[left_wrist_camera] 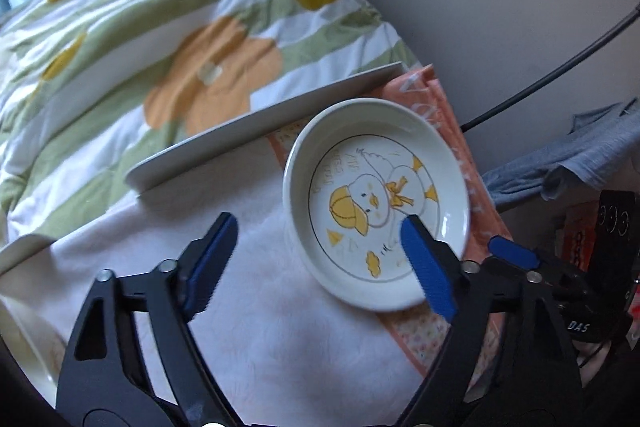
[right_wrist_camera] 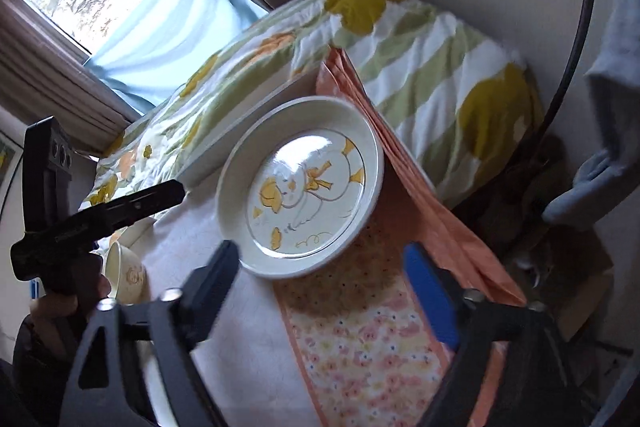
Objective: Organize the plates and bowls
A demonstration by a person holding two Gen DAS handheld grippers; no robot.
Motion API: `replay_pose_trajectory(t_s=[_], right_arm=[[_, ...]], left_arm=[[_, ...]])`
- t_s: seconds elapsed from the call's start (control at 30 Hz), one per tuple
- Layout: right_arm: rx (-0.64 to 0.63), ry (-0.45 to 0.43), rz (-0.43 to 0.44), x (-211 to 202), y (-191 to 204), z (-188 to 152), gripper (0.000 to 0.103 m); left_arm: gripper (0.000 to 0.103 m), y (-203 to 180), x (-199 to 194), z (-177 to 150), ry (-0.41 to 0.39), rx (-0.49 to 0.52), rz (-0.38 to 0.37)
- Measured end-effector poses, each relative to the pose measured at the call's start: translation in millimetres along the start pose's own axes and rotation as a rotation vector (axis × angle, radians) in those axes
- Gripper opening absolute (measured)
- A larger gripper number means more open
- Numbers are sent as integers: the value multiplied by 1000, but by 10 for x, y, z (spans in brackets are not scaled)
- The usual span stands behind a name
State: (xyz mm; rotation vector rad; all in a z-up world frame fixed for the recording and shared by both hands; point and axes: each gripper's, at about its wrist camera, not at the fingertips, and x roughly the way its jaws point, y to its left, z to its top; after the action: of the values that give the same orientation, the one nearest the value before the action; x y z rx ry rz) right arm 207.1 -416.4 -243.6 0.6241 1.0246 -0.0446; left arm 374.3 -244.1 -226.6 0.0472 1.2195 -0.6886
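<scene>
We found the duck-print dish (left_wrist_camera: 376, 203) resting partly on a white fluffy cloth (left_wrist_camera: 264, 307) and partly on a peach floral cloth (right_wrist_camera: 360, 339), with a white rectangular tray (left_wrist_camera: 264, 131) at its ten o'clock. The left gripper (left_wrist_camera: 320, 259) stood partly open, holding nothing, one blue pad (left_wrist_camera: 428, 267) over the dish's near rim. The right gripper (right_wrist_camera: 324, 291) stood partly open and empty at the dish's six o'clock. A small bowl (right_wrist_camera: 128, 275) sat at eight o'clock.

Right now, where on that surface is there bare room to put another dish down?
The white cloth left of the duck plate, below the long tray, is bare. The floral mat near the right gripper is free. A bowl crowds the far left.
</scene>
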Motion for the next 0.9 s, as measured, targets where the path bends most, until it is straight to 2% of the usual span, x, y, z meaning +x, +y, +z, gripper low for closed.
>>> replay_pose_trajectory(t_s=[0.03,0.1,0.13,0.23,0.3,0.43,0.5,0.6,0.9], right_arm=[[6,6,-4,64,-21,23,60],[16,11,-20,167,-58,91,56],[17,11,-29,192,-72,116,53],[5,27,-49,273,-122,198,46],[-7,42,-66,332,-141,233,34],[-19,52,-83,388,-152,265,32],[-40,49,-93,395,-126,277,25],[-68,57,-122,433,-92,298,20],[-179,71,-196,522,21,267,20]], left_arm=[[73,12,64,22,13,-1,-1],[54,33,233,88,46,3,3],[50,31,303,114,59,6,6],[48,40,429,138,69,11,14],[38,47,473,147,72,14,11],[33,44,529,155,82,24,20],[24,53,551,155,88,29,31],[19,85,567,145,87,26,45],[19,-25,519,86,46,95,115]])
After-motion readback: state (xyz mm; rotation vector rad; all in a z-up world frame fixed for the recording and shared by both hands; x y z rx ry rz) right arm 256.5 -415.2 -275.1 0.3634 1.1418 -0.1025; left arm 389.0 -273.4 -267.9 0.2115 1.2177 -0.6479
